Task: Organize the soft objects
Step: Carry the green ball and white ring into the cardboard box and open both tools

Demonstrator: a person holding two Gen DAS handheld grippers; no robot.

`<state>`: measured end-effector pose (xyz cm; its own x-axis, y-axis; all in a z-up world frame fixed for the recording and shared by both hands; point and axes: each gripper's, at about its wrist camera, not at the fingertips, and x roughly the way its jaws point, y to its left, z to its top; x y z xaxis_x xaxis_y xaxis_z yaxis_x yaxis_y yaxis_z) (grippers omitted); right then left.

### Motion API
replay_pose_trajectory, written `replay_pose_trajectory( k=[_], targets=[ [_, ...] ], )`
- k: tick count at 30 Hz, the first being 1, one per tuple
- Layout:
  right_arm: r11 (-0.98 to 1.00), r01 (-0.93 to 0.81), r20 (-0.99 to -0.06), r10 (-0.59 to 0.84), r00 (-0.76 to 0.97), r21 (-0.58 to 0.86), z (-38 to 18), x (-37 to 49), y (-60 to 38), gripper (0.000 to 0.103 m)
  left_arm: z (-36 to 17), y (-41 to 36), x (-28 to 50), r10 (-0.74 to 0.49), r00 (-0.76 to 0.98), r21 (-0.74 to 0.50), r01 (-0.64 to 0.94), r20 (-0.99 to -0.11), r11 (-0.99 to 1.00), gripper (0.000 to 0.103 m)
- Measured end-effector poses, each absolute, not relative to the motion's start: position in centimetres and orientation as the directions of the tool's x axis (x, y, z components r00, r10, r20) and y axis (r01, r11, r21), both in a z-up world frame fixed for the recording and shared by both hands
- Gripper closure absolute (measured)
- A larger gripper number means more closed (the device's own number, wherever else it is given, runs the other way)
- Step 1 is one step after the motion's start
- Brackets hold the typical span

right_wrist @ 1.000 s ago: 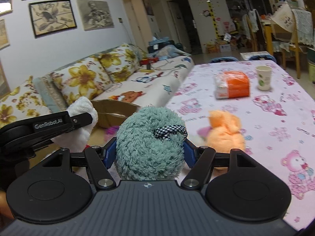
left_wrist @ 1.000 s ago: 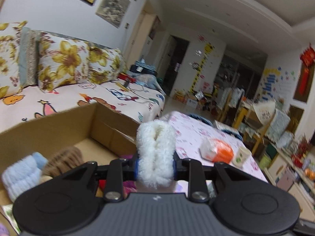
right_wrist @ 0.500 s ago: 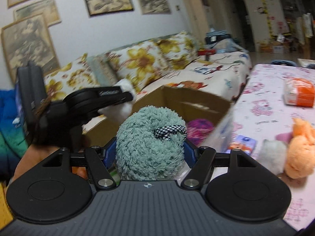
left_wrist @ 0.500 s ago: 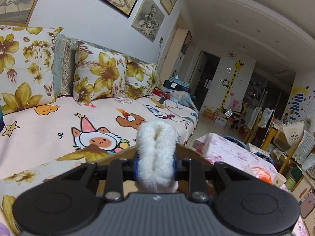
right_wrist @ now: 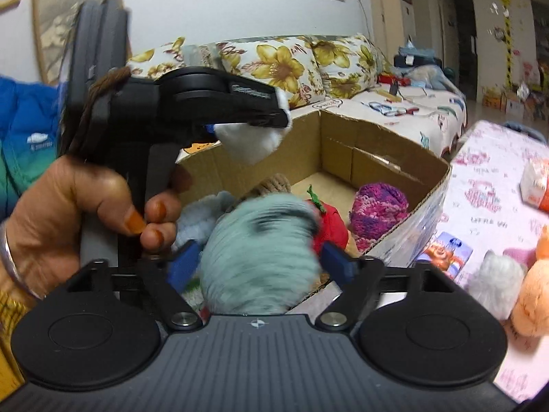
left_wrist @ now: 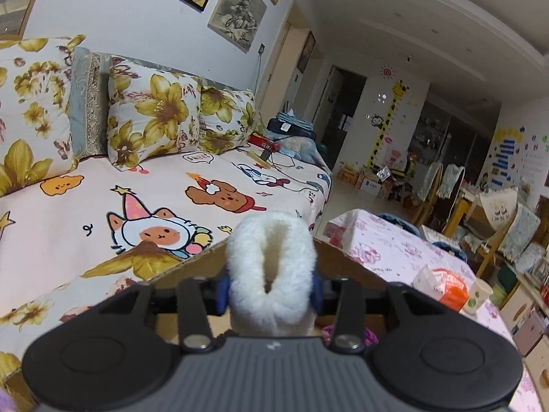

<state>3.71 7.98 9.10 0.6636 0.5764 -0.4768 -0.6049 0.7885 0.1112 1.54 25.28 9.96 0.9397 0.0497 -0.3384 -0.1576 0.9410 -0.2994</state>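
My left gripper (left_wrist: 271,292) is shut on a white fluffy toy (left_wrist: 271,267) and holds it over the near end of the cardboard box (left_wrist: 346,261). It also shows in the right wrist view (right_wrist: 240,116) with the white toy (right_wrist: 254,140) hanging below it. My right gripper (right_wrist: 260,261) is open above the box (right_wrist: 377,158). The teal fluffy toy (right_wrist: 257,254) is blurred between its spread blue pads (right_wrist: 336,261) and is dropping free. A red toy (right_wrist: 329,223), a pink-purple knit toy (right_wrist: 377,209), a light blue toy (right_wrist: 206,216) and a brown toy (right_wrist: 274,185) lie in the box.
A flowered sofa (left_wrist: 103,178) stands behind the box. The pink-clothed table (right_wrist: 487,185) at the right carries an orange plush (right_wrist: 535,302), a grey plush (right_wrist: 494,274), a small card (right_wrist: 446,250), an orange packet (left_wrist: 446,285) and a paper cup (left_wrist: 477,295).
My right gripper has opened over the box and the teal toy has left its grip. My left gripper has tilted down slightly, still holding the white toy.
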Motion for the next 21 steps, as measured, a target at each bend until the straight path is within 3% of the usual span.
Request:
replay_pose_trajectory(
  k=[8, 17, 21],
  targets=[
    [0.814, -0.573, -0.45, 0.55, 0.704, 0.098, 10.2, 1.5, 6.4, 0.002, 10.3, 24.5, 1.4, 0.072, 0.945, -0.243, -0.155, -0.32, 0.958, 0.007],
    [0.854, -0.508, -0.431, 0.503, 0.749, 0.114, 10.1, 0.6, 5.0, 0.002, 10.6, 23.0, 1.3, 0.051, 0.948, -0.21, -0.123, -0.316, 0.97, 0.004],
    [0.87, -0.472, -0.417, 0.485, 0.769, 0.141, 10.1, 0.4, 4.4, 0.002, 10.3, 22.2, 1.5, -0.025, 0.94, -0.242, -0.062, -0.341, 0.968, 0.004]
  ],
)
